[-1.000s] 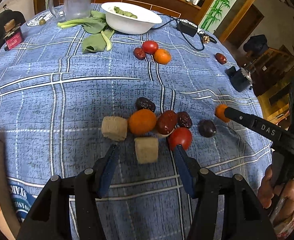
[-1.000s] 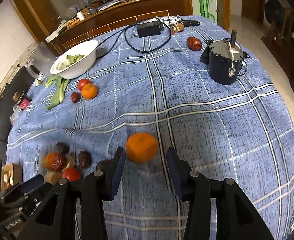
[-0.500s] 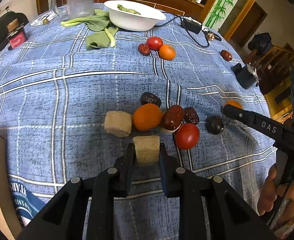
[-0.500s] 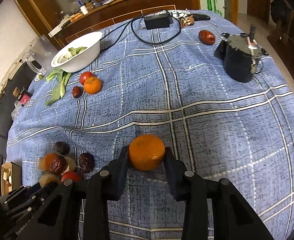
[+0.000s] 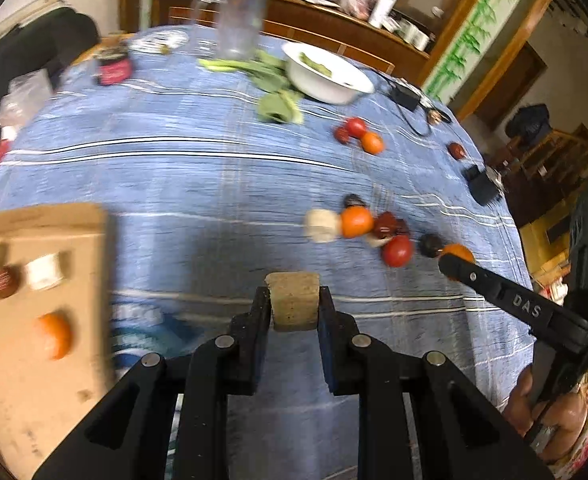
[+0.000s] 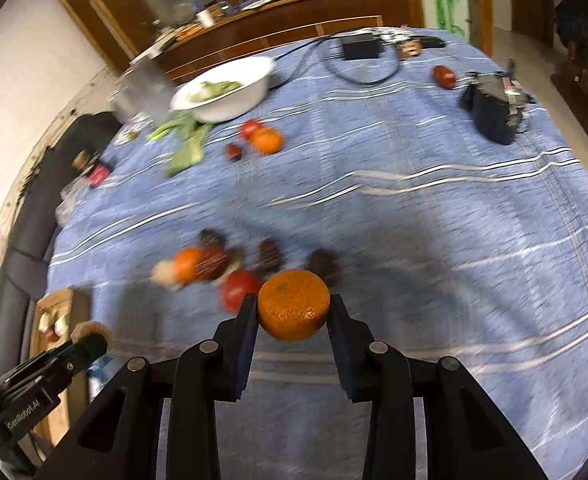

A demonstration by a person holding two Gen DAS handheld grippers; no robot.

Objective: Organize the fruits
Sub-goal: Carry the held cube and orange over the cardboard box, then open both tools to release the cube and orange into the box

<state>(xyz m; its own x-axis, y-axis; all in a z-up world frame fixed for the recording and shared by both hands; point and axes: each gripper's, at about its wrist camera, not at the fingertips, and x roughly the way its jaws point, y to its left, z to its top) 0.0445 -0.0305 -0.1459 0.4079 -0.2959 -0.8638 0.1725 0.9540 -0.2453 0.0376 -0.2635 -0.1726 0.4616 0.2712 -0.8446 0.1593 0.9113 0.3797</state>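
My left gripper (image 5: pixel 294 304) is shut on a tan cube (image 5: pixel 292 300) and holds it above the blue cloth. My right gripper (image 6: pixel 292 307) is shut on an orange mandarin (image 6: pixel 293 304), also lifted. On the cloth lies a cluster: a tan cube (image 5: pixel 322 225), a mandarin (image 5: pixel 356 221), dark red dates (image 5: pixel 385 225) and a red tomato (image 5: pixel 397 251). A brown cardboard tray (image 5: pixel 22 380) at the left holds a mandarin (image 5: pixel 55 335), a date (image 5: pixel 2 287) and pale cubes (image 5: pixel 45 277). In the left wrist view the right gripper (image 5: pixel 459 262) shows at the right, held by a hand (image 5: pixel 553 420).
A white bowl (image 5: pixel 325 76) with greens, loose leaves (image 5: pixel 278 100), a clear jug (image 5: pixel 236 26), a second fruit group (image 5: pixel 359 136), a lone date (image 6: pixel 444 76), a black pot (image 6: pixel 493 114), a charger with cable (image 6: pixel 361 48) and a red jar (image 5: pixel 112 70) stand farther back.
Both grippers closed, the left on the tan cube and the right on the mandarin, then lifted them and swung left. The cardboard tray has come into the left wrist view.
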